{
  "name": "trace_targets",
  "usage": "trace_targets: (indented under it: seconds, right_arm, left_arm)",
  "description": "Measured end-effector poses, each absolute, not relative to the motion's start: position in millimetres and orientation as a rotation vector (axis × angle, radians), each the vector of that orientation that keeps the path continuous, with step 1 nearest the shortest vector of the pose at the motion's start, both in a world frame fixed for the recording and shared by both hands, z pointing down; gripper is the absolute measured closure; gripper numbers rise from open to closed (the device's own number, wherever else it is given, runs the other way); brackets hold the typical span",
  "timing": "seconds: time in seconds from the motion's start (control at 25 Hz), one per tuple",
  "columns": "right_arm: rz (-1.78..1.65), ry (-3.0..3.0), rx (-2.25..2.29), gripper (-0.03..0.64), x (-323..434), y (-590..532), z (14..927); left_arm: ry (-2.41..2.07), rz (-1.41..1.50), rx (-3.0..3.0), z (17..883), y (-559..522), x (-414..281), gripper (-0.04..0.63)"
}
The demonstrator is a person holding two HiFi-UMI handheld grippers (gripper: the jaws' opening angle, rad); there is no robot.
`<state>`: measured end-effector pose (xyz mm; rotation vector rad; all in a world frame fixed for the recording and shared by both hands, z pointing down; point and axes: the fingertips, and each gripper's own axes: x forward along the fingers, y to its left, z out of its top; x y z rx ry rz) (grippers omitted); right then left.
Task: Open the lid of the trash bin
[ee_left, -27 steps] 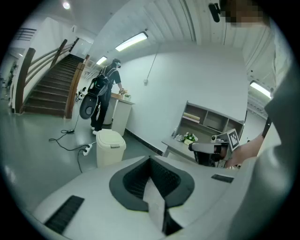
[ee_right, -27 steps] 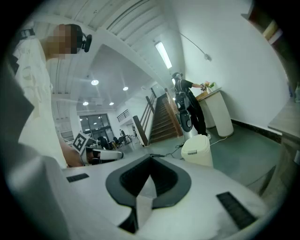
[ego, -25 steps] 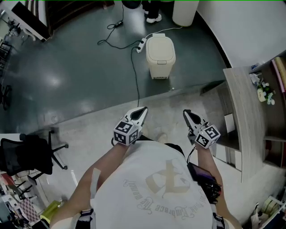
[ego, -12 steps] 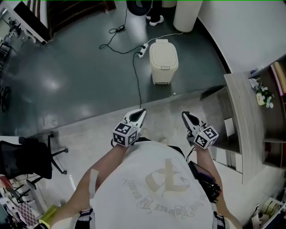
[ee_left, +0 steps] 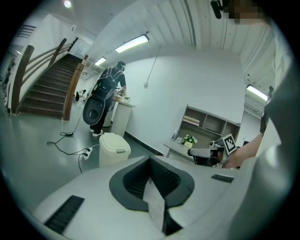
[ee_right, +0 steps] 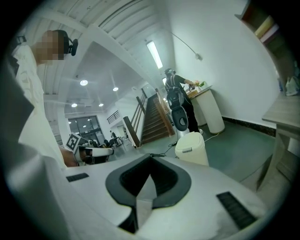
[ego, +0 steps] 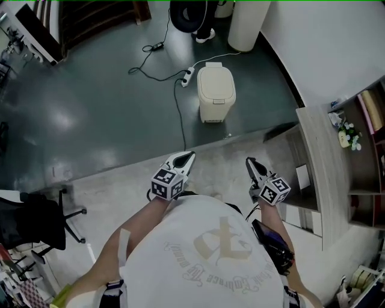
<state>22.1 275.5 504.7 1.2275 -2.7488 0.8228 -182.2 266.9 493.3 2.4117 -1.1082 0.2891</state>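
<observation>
The cream trash bin (ego: pixel 216 91) stands on the dark floor with its lid down, well ahead of both grippers. My left gripper (ego: pixel 190 155) and right gripper (ego: pixel 249 161) are held side by side in front of the person's chest, both pointing towards the bin. Each is shut with nothing between its jaws. The left gripper view shows the bin (ee_left: pixel 114 147) beyond its closed jaws (ee_left: pixel 151 160), and the right gripper (ee_left: pixel 211 153) off to the side. In the right gripper view the bin (ee_right: pixel 192 147) lies past the closed jaws (ee_right: pixel 151 159).
A black cable and white power strip (ego: pixel 187 75) lie left of the bin. A white column (ego: pixel 246 24) stands behind it, near a person by a round black machine (ego: pixel 186 12). A wooden desk with shelves (ego: pixel 313 156) runs along the right; an office chair (ego: pixel 36 219) is at left.
The bin has slid a little lower in the head view as the view shifted. Both grippers stay shut, side by side, at about the same distance from the body.
</observation>
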Motion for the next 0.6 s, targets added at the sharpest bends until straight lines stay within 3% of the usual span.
trace_targets:
  seconds: [0.6]
  right_arm:
    - [0.774,-2.708,1.28,0.612,-26.9,242.2,497.3]
  left_arm:
    - [-1.047,0.281,2.438,497.0,229.0,-226.8,0.581]
